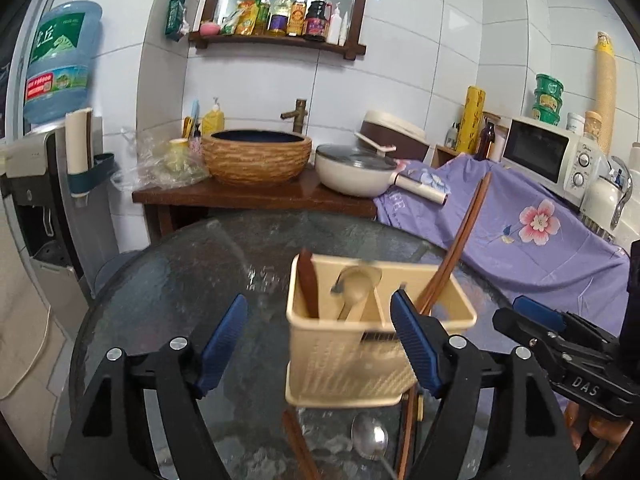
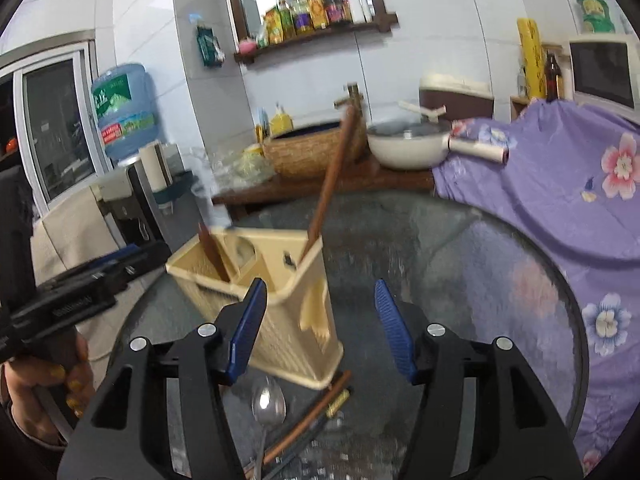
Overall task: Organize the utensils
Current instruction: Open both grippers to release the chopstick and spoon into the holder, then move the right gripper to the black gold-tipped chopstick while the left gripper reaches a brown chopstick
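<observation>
A cream plastic utensil caddy (image 1: 360,344) (image 2: 288,320) stands on the round glass table (image 1: 180,280). It holds a dark wooden handle (image 1: 308,284), a pale spoon (image 1: 356,288) and long wooden chopsticks (image 1: 456,244) (image 2: 332,176) that lean out. A metal spoon (image 1: 370,438) (image 2: 269,404) and brown chopsticks (image 2: 308,416) lie on the glass in front of the caddy. My left gripper (image 1: 320,344) is open and empty, its right finger beside the caddy. My right gripper (image 2: 320,332) is open and empty just in front of the caddy. Each gripper shows at the side of the other's view.
A wooden stand behind the table carries a woven basin (image 1: 256,156) and a white lidded pan (image 1: 356,172). A purple flowered cloth (image 1: 520,232) covers the counter on the right, with a microwave (image 1: 548,156). A water dispenser (image 1: 56,152) stands at the left.
</observation>
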A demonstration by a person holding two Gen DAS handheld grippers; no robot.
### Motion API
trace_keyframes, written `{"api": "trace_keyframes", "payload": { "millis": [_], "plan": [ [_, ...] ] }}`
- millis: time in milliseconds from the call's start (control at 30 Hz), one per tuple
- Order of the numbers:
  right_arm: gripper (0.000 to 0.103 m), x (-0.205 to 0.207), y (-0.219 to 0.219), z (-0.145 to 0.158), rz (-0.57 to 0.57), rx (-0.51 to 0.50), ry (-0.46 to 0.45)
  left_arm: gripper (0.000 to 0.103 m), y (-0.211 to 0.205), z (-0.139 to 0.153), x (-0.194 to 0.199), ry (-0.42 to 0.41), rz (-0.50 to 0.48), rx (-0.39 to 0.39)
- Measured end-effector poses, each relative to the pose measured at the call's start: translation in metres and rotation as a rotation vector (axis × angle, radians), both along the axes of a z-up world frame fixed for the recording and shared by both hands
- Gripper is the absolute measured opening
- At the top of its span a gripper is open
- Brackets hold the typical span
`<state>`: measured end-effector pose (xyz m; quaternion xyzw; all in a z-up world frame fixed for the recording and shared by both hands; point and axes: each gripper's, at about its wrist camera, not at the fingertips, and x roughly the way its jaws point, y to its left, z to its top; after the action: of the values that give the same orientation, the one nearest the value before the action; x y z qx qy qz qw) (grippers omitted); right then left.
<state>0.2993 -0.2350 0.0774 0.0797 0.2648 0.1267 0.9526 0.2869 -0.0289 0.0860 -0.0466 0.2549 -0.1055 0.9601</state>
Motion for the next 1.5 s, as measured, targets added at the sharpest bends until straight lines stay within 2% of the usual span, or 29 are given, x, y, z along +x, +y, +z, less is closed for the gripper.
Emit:
{"api": "trace_keyframes", "payload": {
  "millis": [200,300,433,567,800,967,1100,1500],
  "plan": [
    [0.057,-0.01,0.011,-0.063,0.013,-0.102,0.178,0.076,0.004,-0.042,-0.018,0.099,0.011,0.062],
    [0.057,-0.011,0.015,-0.088,0.022,-0.11,0.244,0.076,0.008,-0.066,-0.021,0.165,0.009,0.068],
    [0.056,-0.013,0.024,-0.107,0.036,-0.138,0.297,0.074,0.011,-0.089,-0.024,0.227,-0.001,0.079],
    [0.055,-0.015,0.036,-0.114,0.031,-0.199,0.306,0.074,0.008,-0.102,-0.03,0.244,-0.001,0.123],
    [0.055,-0.015,0.047,-0.12,0.032,-0.251,0.316,0.07,-0.001,-0.12,-0.038,0.276,-0.038,0.175],
    [0.056,-0.017,0.048,-0.124,0.026,-0.277,0.319,0.064,-0.006,-0.129,-0.04,0.289,-0.048,0.217],
    [0.056,-0.019,0.05,-0.127,0.02,-0.313,0.316,0.061,-0.004,-0.134,-0.041,0.302,-0.045,0.21],
    [0.056,-0.021,0.044,-0.129,0.023,-0.307,0.316,0.059,0.002,-0.139,-0.044,0.315,-0.042,0.218]
  ]
}}
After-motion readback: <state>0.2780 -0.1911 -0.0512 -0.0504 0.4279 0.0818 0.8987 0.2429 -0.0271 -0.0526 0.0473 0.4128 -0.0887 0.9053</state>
